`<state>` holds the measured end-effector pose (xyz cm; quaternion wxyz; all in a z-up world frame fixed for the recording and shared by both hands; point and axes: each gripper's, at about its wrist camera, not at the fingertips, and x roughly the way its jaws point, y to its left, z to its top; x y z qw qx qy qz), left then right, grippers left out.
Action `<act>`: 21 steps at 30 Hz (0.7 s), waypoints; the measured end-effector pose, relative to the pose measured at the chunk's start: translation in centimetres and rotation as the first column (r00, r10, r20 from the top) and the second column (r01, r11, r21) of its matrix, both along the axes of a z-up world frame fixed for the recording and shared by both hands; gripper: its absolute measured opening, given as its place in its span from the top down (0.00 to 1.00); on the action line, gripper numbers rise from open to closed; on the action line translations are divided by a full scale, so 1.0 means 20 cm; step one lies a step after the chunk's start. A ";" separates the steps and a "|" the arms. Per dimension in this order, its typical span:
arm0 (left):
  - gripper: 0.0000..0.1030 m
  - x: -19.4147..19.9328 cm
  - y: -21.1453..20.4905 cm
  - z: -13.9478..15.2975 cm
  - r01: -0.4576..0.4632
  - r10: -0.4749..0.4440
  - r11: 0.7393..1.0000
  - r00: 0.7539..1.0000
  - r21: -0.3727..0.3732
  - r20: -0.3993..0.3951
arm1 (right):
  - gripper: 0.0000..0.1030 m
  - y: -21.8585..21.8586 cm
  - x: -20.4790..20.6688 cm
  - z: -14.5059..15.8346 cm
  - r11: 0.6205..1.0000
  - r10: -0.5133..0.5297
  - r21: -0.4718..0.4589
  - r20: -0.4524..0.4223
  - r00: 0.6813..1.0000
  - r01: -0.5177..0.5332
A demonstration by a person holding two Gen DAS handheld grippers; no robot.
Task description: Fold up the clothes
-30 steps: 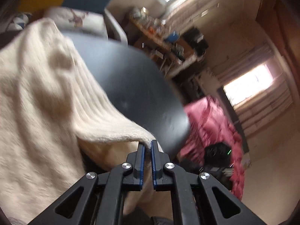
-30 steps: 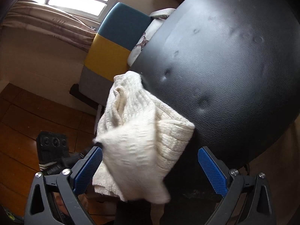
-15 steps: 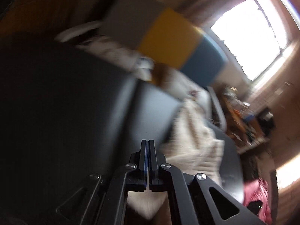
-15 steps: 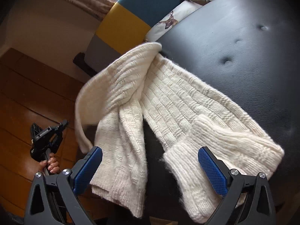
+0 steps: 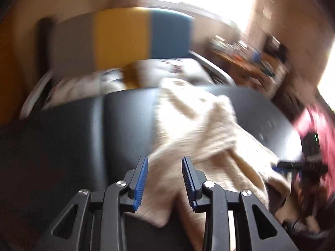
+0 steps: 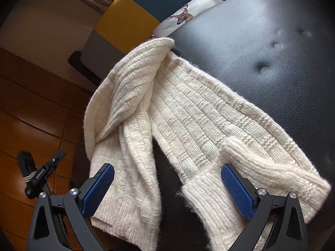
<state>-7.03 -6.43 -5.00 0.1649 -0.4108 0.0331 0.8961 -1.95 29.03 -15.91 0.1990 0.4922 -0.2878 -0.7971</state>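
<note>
A cream knitted sweater (image 6: 194, 125) is draped over the black leather seat (image 6: 261, 41) – one edge hanging off. The right gripper (image 6: 167, 186) is spread wide above it, nothing gripped. The left gripper (image 5: 164, 179) is seen opening – knit lies between its pads, unpressed.

The left hand-held gripper (image 5: 165, 175) angles downward with its blue-padded jaws opening and the pads pressing on nothing, while the right hand-held gripper (image 6: 167, 188) also tilts downward, its two jaws spread wide apart and gripping nothing.
</note>
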 end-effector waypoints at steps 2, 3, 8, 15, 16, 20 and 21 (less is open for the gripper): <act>0.66 -0.09 0.15 -0.03 0.069 -0.068 0.995 0.998 -0.069 0.016 | 0.00 -0.01 0.00 0.00 1.000 0.005 0.011 -0.004 1.000 -0.004; 0.66 -0.13 0.21 -0.05 0.094 -0.091 0.991 0.995 -0.094 0.028 | 0.00 -0.01 0.00 -0.01 1.000 0.008 0.015 -0.007 1.000 -0.008; 0.66 -0.33 0.29 -0.19 0.124 -0.107 0.977 0.989 -0.176 0.100 | 0.00 -0.01 0.00 -0.01 0.999 0.025 0.022 -0.016 1.000 -0.025; 0.94 -0.44 0.22 -0.33 0.041 -0.022 0.988 0.991 -0.146 0.128 | 0.00 -0.02 -0.02 0.02 0.998 0.062 0.000 -0.038 0.997 -0.062; 0.94 -0.42 0.15 -0.27 0.002 0.006 0.998 0.993 -0.063 0.119 | 0.00 -0.03 -0.02 0.04 0.997 0.074 -0.016 -0.047 0.996 -0.075; 0.95 -0.33 -0.24 0.00 -0.167 0.158 0.964 0.986 0.204 0.059 | 0.00 -0.08 -0.09 0.12 0.973 0.164 -0.145 -0.126 0.978 -0.181; 0.95 -0.31 -0.33 0.05 -0.204 0.200 0.952 0.979 0.226 0.041 | 0.00 -0.09 -0.13 0.13 0.966 0.176 -0.169 -0.132 0.975 -0.197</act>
